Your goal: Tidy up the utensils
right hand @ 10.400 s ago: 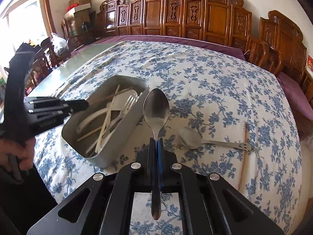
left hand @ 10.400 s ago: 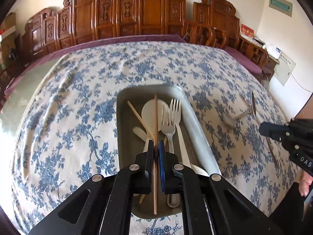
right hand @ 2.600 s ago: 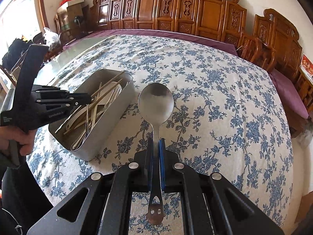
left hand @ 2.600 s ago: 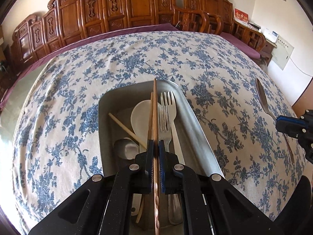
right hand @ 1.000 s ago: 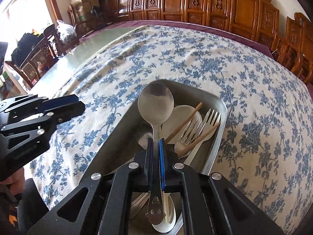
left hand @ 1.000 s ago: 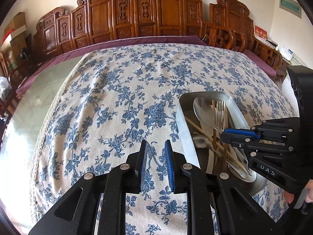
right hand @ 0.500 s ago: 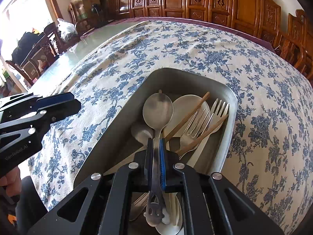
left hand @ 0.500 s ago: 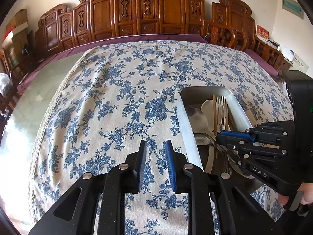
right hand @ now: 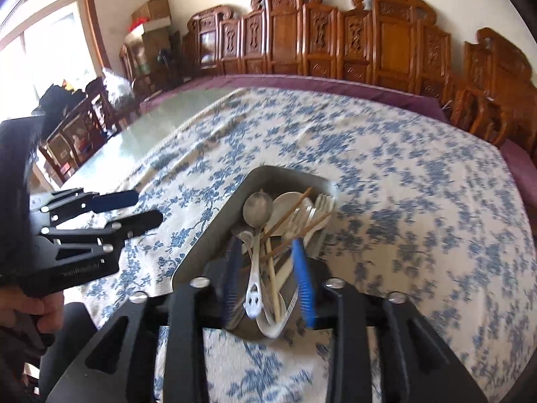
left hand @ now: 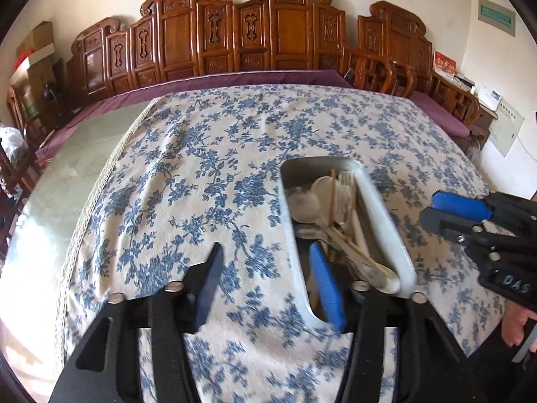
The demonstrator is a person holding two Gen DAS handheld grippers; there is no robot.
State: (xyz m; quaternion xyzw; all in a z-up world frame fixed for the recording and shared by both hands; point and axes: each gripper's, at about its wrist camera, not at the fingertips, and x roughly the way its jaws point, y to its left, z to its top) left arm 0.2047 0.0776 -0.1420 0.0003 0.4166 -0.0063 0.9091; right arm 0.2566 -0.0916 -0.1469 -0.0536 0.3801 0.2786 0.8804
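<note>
Metal spoon lies in the tray between the right gripper's wide-open, empty jaws. Left view alone shows the left gripper wide open, empty, straddling the tray wall.

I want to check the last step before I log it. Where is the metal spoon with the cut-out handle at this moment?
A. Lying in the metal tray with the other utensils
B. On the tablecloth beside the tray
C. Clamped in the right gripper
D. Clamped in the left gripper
A: the metal spoon lies in the metal tray among the forks and chopsticks, and the right gripper stands open around it.
</note>
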